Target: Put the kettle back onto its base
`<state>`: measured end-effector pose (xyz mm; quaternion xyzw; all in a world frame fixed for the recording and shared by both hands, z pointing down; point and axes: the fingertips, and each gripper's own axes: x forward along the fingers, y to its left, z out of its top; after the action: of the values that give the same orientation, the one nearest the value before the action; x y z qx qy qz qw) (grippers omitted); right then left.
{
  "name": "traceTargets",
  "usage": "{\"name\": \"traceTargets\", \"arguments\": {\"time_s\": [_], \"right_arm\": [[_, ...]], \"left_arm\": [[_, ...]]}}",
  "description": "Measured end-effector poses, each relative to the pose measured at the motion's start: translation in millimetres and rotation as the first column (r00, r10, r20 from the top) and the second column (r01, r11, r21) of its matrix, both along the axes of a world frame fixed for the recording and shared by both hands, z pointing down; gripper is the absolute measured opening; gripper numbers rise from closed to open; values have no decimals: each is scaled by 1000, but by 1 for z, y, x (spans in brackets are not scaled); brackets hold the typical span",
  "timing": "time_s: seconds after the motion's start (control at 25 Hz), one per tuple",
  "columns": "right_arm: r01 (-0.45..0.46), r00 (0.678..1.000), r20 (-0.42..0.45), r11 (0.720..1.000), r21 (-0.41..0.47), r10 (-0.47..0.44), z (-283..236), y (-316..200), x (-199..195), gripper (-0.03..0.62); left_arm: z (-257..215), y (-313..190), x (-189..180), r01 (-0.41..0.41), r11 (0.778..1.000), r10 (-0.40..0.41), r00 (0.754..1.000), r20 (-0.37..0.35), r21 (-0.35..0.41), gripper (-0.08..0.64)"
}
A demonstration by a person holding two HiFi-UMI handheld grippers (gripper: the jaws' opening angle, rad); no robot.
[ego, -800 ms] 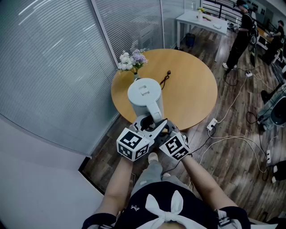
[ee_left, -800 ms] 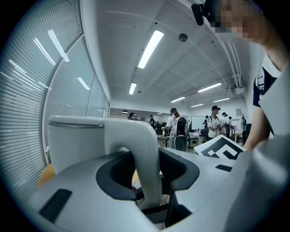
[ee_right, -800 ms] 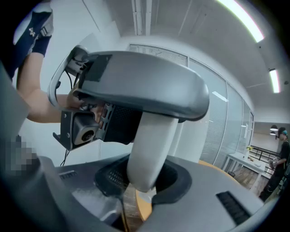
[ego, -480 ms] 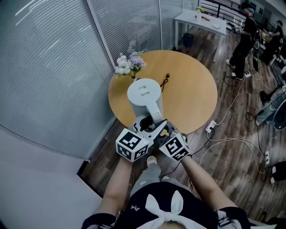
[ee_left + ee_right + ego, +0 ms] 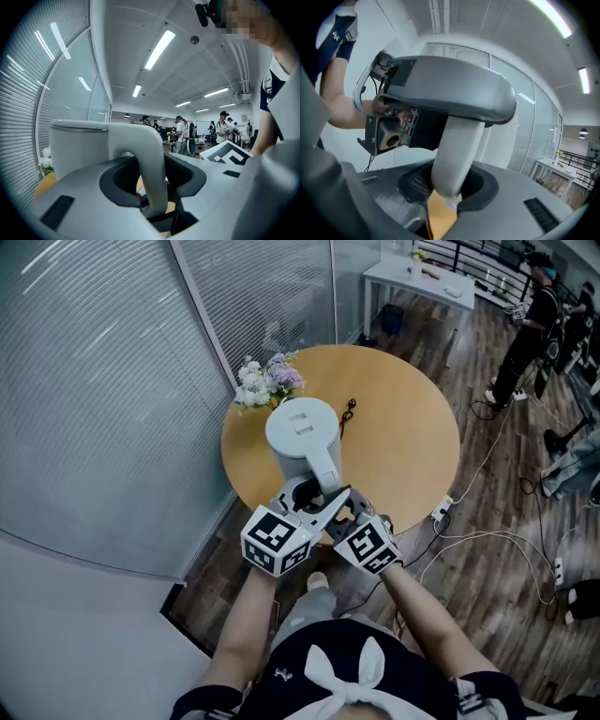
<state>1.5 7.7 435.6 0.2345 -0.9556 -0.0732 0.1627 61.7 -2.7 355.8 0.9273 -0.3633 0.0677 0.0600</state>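
Well, the kettle stands upright toward the 9 o'clock side of the round table, flowers just beside it at 11 o'clock. Both tools meet at its handle, on the kettle's 6 o'clock side. The right gripper pinches the handle, one jaw above and one below, both pressed on it. The left gripper has the handle between its jaws too, but they stand spread wide, and I see no pad bearing on it.

How far along this is I can only guess. No base shows anywhere on the bare tabletop, so it may sit under the kettle, in which case the job is nearly done and only letting go remains. It could equally be hidden, with the setting-down left to do.

The kettle's foot is covered by its own body and the two marker cubes, so contact with the table can't be judged. A small dark cord lies near the table's middle; where it leads is unclear.
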Motion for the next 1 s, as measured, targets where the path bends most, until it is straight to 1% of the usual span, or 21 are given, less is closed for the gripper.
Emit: {"name": "traceTargets", "arguments": {"time_s": [0.24,0.56,0.72,1.0], "right_arm": [[3,1000,9,1000,10,-3,-8,-19,-10,114],[-11,1000,-15,999,30,11,-12,-49,-25,115],[-27,999,-18,999,21,27,-3,-59,-31,115],[-39,998,-57,999,14,40,14,-75,-43,115]], "left_arm": [[-8,-19,-8,-14,1000,14,1000,4,14,173],[-11,-46,-24,-45,999,45,999,3,9,173],[-3,-56,-28,-64,998,63,998,5,6,173],[12,-71,-41,-100,995,100,995,-4,-22,173]]}}
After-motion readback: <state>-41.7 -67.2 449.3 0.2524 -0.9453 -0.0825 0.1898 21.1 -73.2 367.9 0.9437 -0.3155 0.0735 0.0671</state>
